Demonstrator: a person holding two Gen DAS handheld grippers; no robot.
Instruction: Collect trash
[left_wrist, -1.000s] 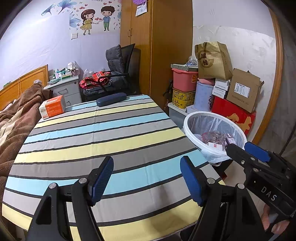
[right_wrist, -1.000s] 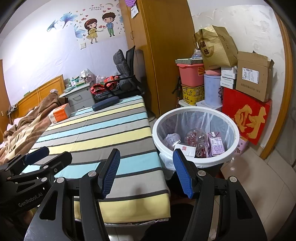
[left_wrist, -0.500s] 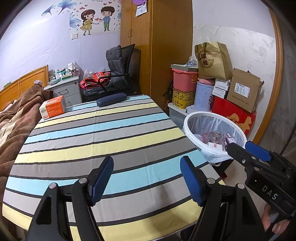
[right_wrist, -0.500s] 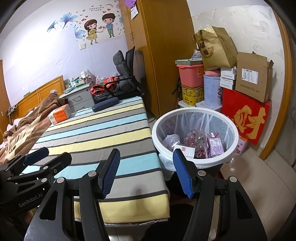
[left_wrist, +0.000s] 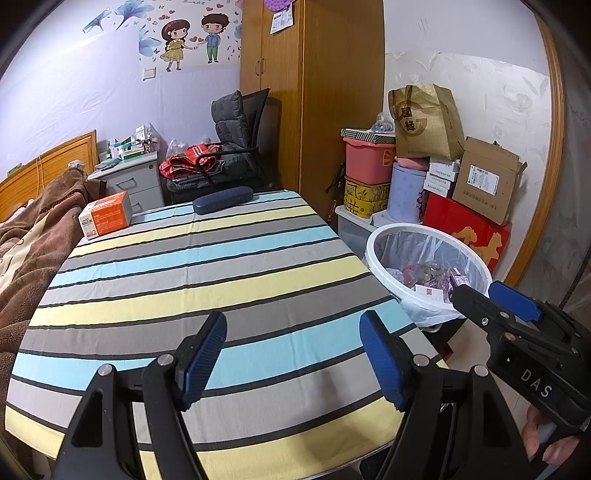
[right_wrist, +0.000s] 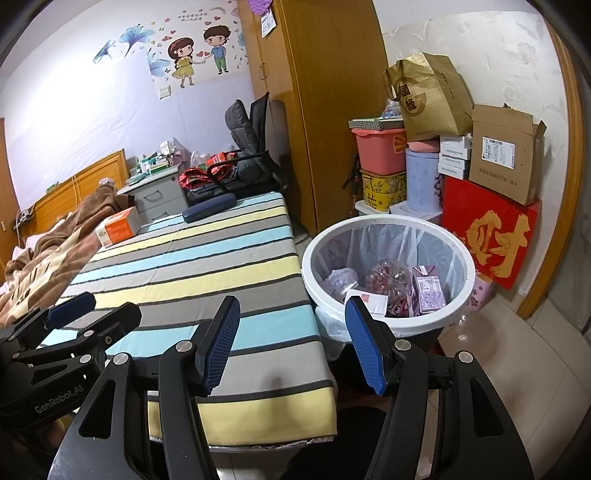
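Orange box, blue case, striped tablecloth

Both the left gripper and the right gripper have black plastic frames with silver screws behind ribbed blue pads. White lettering marks their black bodies.

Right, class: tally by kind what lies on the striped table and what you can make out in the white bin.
Orange box, on the table: 1
Dark blue case, on the table: 1
Purple carton, in the bin: 1
Crushed clear bottle, in the bin: 1
White box, in the bin: 1
Pale crumpled wad, in the bin: 1
Total: 6
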